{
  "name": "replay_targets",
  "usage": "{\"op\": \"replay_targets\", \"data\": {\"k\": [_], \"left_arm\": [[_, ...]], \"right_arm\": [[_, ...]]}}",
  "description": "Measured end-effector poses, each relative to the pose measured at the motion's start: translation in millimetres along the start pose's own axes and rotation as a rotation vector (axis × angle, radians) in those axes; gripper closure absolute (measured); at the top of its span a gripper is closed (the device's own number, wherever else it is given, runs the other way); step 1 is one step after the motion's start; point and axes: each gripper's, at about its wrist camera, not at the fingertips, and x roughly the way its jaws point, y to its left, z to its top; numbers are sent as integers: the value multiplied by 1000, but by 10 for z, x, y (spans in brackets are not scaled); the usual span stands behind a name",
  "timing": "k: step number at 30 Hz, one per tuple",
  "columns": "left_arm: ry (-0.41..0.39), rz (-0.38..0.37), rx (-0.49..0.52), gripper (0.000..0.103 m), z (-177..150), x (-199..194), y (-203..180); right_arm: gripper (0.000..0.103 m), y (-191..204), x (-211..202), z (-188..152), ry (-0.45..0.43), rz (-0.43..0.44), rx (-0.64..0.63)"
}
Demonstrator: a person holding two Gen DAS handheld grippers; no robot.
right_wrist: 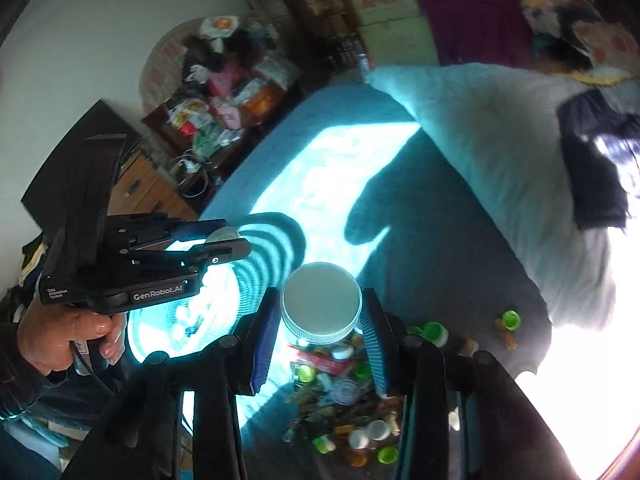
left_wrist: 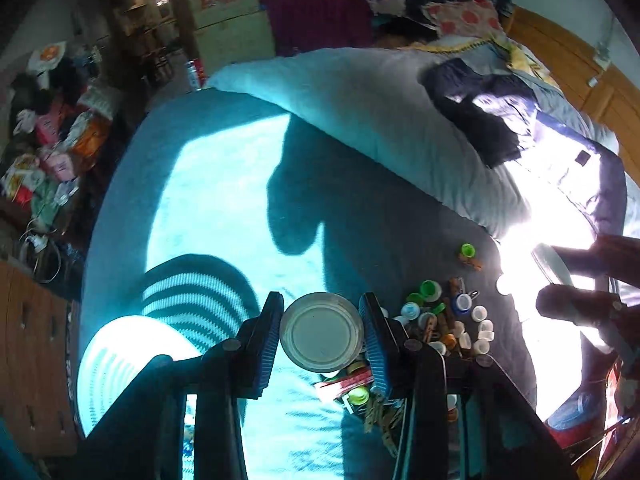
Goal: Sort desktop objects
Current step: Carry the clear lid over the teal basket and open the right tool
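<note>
Right wrist: jar (right_wrist: 321,320) upright, lid (right_wrist: 321,299) up.

We see hard sunlight from the right blowing out to white glare, while the teal quilted bed cover (left_wrist: 224,200) glows cyan and carries sharp dark shadows. The cluttered room edges are dim, curved by fisheye and motion-smeared.

free: blue bedsheet (left_wrist: 224,200) left of clutter pile (left_wrist: 440,320) | blocked: white basket (left_wrist: 120,356) far left, duvet (left_wrist: 380,120) behind pile
</note>
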Motion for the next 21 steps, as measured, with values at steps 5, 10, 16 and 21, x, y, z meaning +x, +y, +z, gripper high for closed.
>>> {"op": "replay_targets", "data": {"k": [5, 10, 16, 21], "left_arm": [[-22, 105, -122, 63, -305, -348, 845], [-22, 172, -208, 63, -599, -525, 1542], [32, 202, -273, 63, -929, -436, 2080], [100, 183, -297, 63, -1162, -269, 2325]], "right_arm": [[64, 1003, 179, 262, 46, 128, -124], [64, 1853, 467, 536, 88, 200, -226], [64, 2389, 847, 724, 159, 236, -295], [64, 2583, 1173, 785, 230, 230, -316]]}}
